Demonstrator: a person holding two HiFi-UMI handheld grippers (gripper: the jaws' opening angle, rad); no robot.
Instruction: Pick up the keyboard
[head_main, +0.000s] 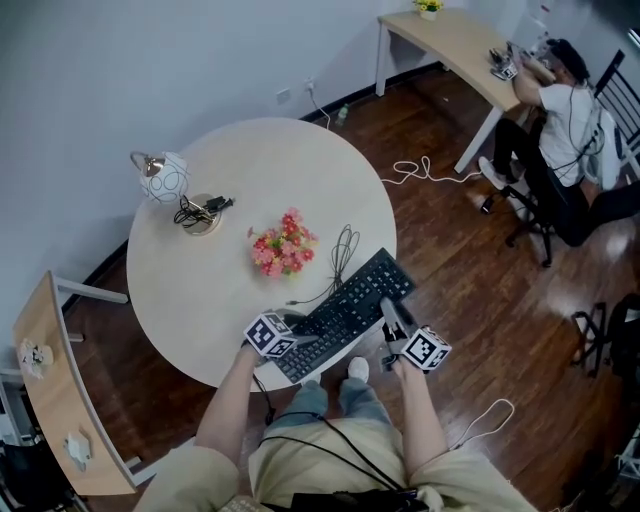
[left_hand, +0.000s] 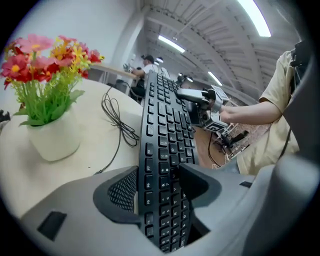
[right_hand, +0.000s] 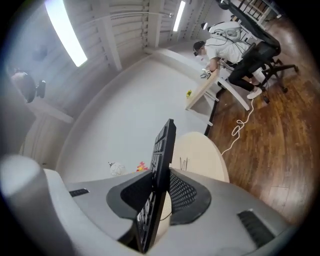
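My left gripper (head_main: 300, 338) and right gripper (head_main: 392, 318) both clamped on keyboard (head_main: 352, 300) ends; I lift evenly, keep level, mind trailing cable (head_main: 343, 248).

The keyboard (head_main: 350, 310) is black with white legends on its keys; its cable (head_main: 345, 248) is black too; the table (head_main: 200, 290) is a plain pale cream; the flowers (left_hand: 45, 55) are pink, red and orange over green leaves, in a white pot (left_hand: 55, 140); the floor (head_main: 470, 300) is dark brown wood streaked with plank lines; the wall (head_main: 150, 60) is pale grey; the left gripper (left_hand: 159, 170) and right gripper (right_hand: 161, 176) are grey with black pads (left_hand: 122, 190) — the pads dotted like mesh; the cube (head_main: 270, 335) on each carries black square markers on white; the globe (head_main: 162, 178) is white with thin dark lines; the trousers (head_main: 195, 480) are khaki.
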